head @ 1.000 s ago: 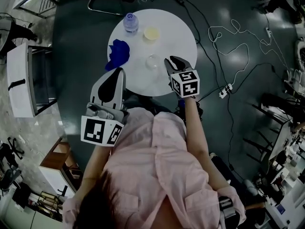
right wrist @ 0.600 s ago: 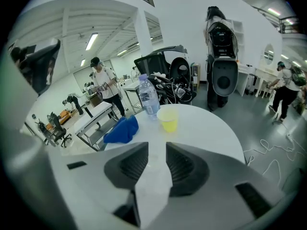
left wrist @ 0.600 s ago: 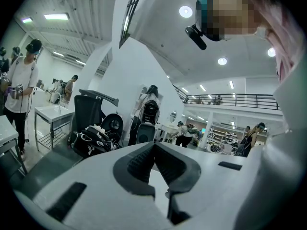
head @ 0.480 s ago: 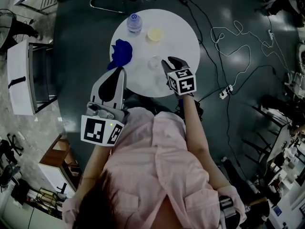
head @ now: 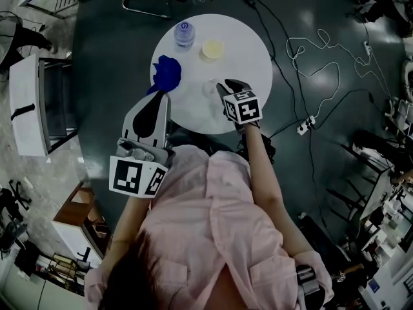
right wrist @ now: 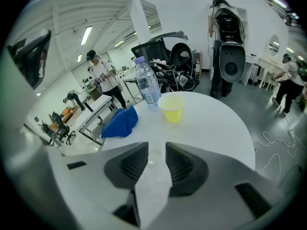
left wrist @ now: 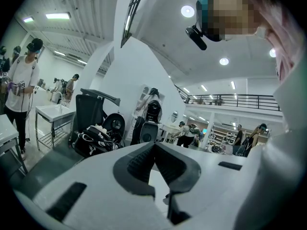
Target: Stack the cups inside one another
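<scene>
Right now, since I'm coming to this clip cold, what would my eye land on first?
The round white table stands out against the dark floor, with a yellow cup and a water bottle at its far edge and a blue cloth at its left. Nearer the person, the right gripper reaches over it, jaws apart, at a clear cup. The left gripper is shut, off the table.

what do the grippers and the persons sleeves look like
The left gripper and right gripper are white shells with dark ribbed fingers narrowing to a tip. Each carries a cube with black-and-white square markers. The person's sleeves are pale pink.
</scene>
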A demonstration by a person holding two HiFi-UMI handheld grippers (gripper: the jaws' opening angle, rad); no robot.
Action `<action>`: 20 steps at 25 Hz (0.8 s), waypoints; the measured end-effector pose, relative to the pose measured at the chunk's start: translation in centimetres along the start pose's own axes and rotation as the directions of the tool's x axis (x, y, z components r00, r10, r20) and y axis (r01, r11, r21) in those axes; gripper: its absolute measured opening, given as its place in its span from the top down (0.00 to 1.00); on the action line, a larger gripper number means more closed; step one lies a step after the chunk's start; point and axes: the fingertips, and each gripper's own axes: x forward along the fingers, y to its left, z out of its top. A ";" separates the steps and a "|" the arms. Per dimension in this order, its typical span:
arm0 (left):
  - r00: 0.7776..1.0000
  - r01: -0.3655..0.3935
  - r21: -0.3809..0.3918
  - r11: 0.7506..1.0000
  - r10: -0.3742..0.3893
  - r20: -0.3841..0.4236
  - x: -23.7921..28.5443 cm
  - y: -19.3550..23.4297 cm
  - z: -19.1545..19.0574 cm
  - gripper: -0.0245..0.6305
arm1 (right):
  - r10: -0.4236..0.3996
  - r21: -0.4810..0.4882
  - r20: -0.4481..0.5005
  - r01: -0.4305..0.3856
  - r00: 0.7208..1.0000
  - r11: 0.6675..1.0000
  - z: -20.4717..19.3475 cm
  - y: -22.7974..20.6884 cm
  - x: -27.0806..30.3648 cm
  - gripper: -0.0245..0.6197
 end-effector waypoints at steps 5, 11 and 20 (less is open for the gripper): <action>1.000 0.002 -0.007 1.000 -0.002 -0.003 0.5 0.7 0.1 0.94 | 0.007 0.011 -0.054 -0.006 0.998 1.000 -0.7 0.1 1.1 0.80; 1.000 0.000 -0.013 1.000 0.000 -0.007 0.8 1.4 0.3 0.94 | 0.007 0.037 -0.099 -0.003 0.995 0.999 -1.1 0.0 2.1 0.80; 1.000 -0.007 -0.018 1.000 0.006 -0.009 0.7 2.1 0.3 0.94 | -0.006 0.096 -0.144 0.020 0.990 0.995 -1.9 -0.6 2.8 0.84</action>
